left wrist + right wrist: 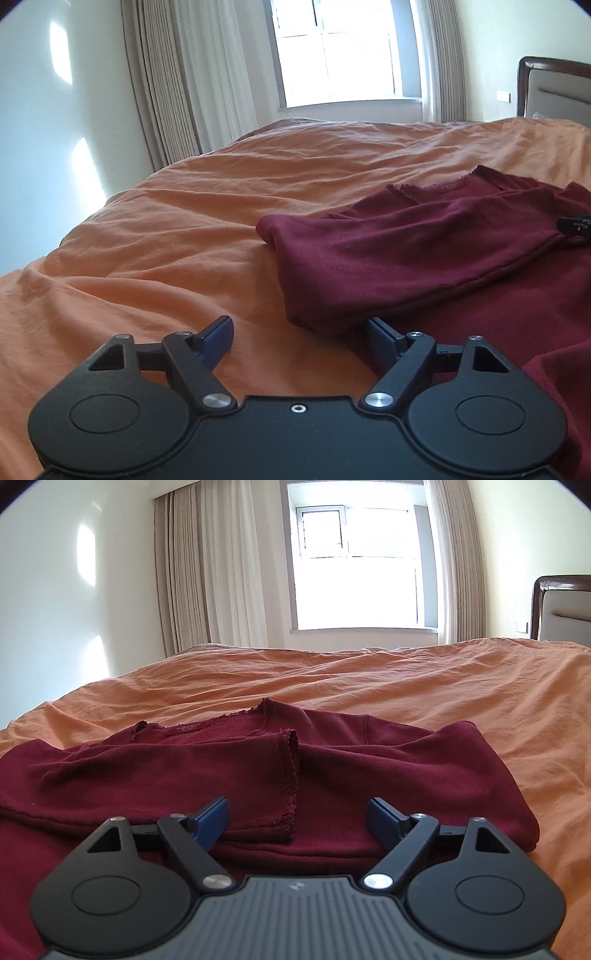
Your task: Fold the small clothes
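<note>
Black tool (301,334) — blue pads (218,330), silver screws.

Daylight only, from window (338,55) at back of room; panes blown out to near white in both views, no outdoor detail in left wrist view. Sunlit patches on left wall (86,554), hard-edged, v. bright. Bed cover (406,679) evenly lit, soft shading in wrinkles. Maroon garment (184,768) darker, folds throw low soft shadows. Heavy fisheye: curtains (177,81) and wall lines bow outward, dark vignette at top corners. Focus OK mid-frame; left wrist view slightly soft overall, a bit hazy near window. Dull sheen on black body of each hand-held gripper.
</note>
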`<state>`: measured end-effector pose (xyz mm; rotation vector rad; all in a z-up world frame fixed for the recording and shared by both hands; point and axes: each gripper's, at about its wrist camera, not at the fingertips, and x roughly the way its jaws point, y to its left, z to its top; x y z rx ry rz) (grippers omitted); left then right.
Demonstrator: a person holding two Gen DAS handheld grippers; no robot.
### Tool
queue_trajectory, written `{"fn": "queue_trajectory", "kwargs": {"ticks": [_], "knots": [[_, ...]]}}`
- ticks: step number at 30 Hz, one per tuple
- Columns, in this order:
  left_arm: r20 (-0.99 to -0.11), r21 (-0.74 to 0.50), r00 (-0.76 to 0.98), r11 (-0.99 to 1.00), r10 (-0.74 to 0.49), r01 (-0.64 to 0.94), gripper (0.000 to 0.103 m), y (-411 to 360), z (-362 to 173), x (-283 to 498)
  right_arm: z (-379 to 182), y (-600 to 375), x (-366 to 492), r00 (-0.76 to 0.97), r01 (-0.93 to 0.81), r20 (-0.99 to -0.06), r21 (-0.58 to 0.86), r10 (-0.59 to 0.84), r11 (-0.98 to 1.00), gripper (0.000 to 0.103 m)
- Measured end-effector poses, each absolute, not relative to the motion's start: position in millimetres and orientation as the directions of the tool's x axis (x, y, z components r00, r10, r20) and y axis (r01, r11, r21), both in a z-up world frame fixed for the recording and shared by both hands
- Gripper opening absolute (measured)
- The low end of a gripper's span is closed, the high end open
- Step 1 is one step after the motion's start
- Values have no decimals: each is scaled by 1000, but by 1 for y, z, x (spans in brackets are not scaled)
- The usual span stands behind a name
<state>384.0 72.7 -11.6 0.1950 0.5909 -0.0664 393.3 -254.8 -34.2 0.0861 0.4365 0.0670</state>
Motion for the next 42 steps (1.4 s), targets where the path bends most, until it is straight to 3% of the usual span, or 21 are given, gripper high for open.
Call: {"fn": "queue_trajectory", "kwargs": {"ticks": [3, 6, 9, 12, 19, 25, 30, 35, 42], "knots": [[-547, 159, 837, 981, -5, 110, 65, 68, -16, 390, -37, -256, 394, 901, -49, -425, 108, 90, 993, 88], [-534, 104, 844, 988, -38, 111, 37, 70, -12, 393, -39, -257, 396, 900, -50, -426, 110, 93, 993, 89], [-513, 115, 858, 989, -18, 89, 22, 68, -8, 390, -39, -256, 395, 902, -52, -422, 107, 93, 993, 89], [-511, 98, 860, 994, 8, 49, 13, 71, -3, 385, -37, -255, 394, 902, -61, -419, 103, 99, 993, 90], [-562, 25, 827, 1000, 19, -6, 12, 82, -17, 388, -25, -253, 382, 875, -112, -461, 110, 151, 988, 92], [-578, -38, 815, 999, -34, 15, 30, 91, -11, 377, -12, -267, 348, 850, -146, -489, 136, 195, 980, 103], [-555, -1, 831, 999, -28, 33, 72, 89, -2, 346, -6, -286, 293, 856, -158, -473, 148, 210, 976, 103], [-532, -26, 845, 999, -51, 43, 99, 85, 9, 302, -11, -303, 232, 864, -114, -474, 140, 168, 983, 103], [-512, -96, 847, 989, -147, 114, 102, 76, 10, 235, -22, -317, 160, 864, -103, -467, 207, 190, 973, 103]]}}
